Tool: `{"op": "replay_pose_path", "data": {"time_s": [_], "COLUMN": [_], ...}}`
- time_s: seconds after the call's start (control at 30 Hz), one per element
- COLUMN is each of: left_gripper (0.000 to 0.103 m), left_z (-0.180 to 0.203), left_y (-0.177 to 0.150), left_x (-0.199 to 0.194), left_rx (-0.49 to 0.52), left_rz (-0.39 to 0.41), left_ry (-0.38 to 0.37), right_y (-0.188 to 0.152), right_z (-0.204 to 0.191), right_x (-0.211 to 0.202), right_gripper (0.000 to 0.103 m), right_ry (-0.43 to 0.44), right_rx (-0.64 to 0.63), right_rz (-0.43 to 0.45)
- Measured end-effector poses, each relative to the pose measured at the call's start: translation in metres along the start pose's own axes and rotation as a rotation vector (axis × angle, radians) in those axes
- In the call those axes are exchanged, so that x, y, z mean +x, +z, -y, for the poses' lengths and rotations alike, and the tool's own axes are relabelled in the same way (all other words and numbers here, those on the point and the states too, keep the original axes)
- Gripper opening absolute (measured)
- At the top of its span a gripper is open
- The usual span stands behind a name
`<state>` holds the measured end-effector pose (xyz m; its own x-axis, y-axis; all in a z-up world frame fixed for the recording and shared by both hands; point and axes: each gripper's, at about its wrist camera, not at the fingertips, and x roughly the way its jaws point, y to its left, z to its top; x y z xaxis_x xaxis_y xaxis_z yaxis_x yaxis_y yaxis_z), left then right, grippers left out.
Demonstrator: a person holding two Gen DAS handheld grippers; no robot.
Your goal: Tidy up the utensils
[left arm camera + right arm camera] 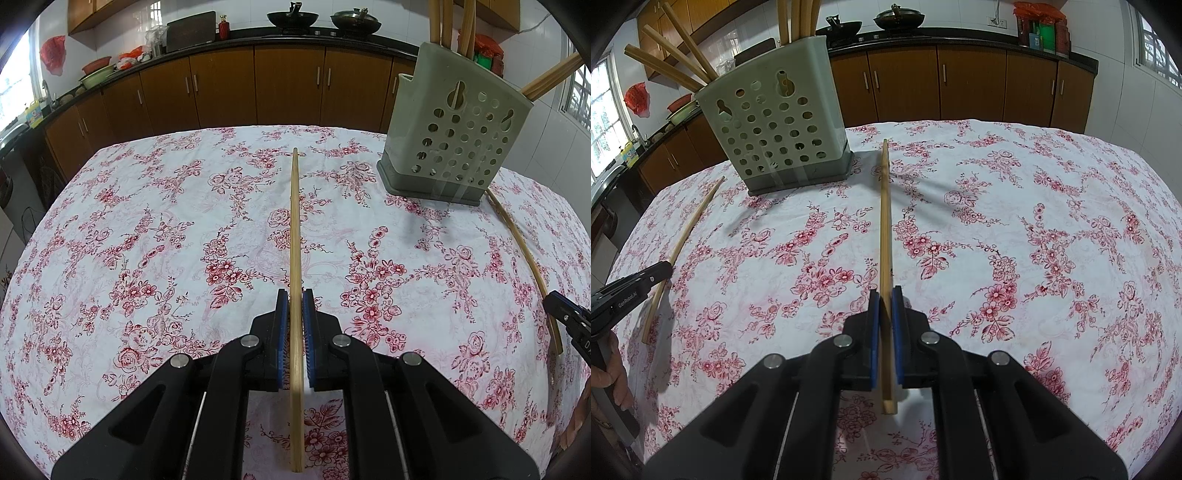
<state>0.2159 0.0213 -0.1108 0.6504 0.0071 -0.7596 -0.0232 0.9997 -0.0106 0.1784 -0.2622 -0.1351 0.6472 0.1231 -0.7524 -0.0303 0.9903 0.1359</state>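
Soft, even daylight enters from blown-out windows (16,77) at the frame sides; shadows are faint, focus sharp, with strong fisheye bending and dark vignetted corners.

Open cloth: bare floral tablecloth (147,221) ahead and left of the left gripper.
Obstacle: perforated utensil holder (454,144) standing far right, chopsticks (443,22) protruding overhead.

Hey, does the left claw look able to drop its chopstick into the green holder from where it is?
Probably yes. The left claw grips its chopstick, and the holder stands ahead to its right with bare tablecloth between. Sticks already inside crowd parts of the opening.
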Motion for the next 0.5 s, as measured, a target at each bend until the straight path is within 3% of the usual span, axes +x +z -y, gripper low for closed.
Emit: {"op": "replay_pose_path", "data": {"time_s": [0.5], "left_gripper": [0.01], "left_z": [-0.003], "left_y": [-0.014], "left_x": [-0.011], "left_rx": [0.041], "left_rz": [-0.002], "left_ry": [0.003], "right_y": [-0.001], "right_z": [0.0], "right_x": [0.0], "right_gripper": [0.009], "right_ry": [0.01], "right_rx": [0.011], "right_rz": [0.0]}}
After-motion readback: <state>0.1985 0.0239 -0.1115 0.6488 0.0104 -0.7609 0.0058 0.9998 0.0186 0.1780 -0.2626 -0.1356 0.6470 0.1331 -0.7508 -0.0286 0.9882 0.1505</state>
